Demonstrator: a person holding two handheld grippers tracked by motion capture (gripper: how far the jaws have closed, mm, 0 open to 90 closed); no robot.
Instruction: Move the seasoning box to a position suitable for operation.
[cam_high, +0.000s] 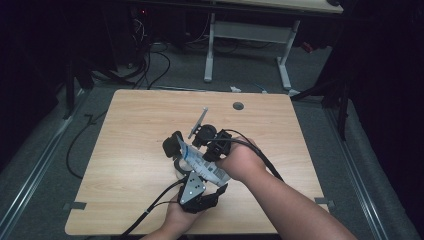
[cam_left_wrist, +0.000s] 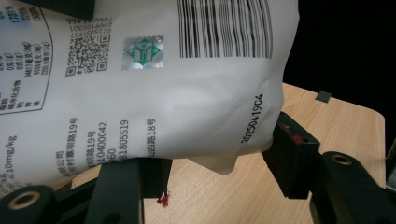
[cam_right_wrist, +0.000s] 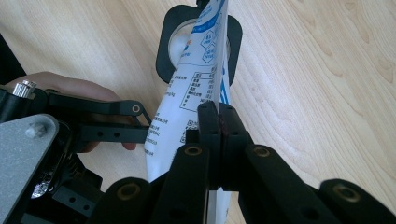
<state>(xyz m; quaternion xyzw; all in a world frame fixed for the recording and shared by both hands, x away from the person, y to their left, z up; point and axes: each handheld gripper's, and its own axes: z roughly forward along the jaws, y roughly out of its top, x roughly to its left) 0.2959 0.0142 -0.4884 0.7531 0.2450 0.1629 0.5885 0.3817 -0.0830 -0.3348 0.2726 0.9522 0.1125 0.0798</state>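
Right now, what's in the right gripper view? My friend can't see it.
The right gripper pinches the edge of a white printed bag above a wooden table. The left gripper holds the bag too.

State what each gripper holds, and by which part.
Both hold the white printed bag: right gripper pinches its edge; left gripper clamps its lower corner.

pouch (cam_left_wrist: 154, 107): white, black barcode, green emblem | table (cam_high: 135, 130): light woodgrain | container (cam_right_wrist: 166, 51): black
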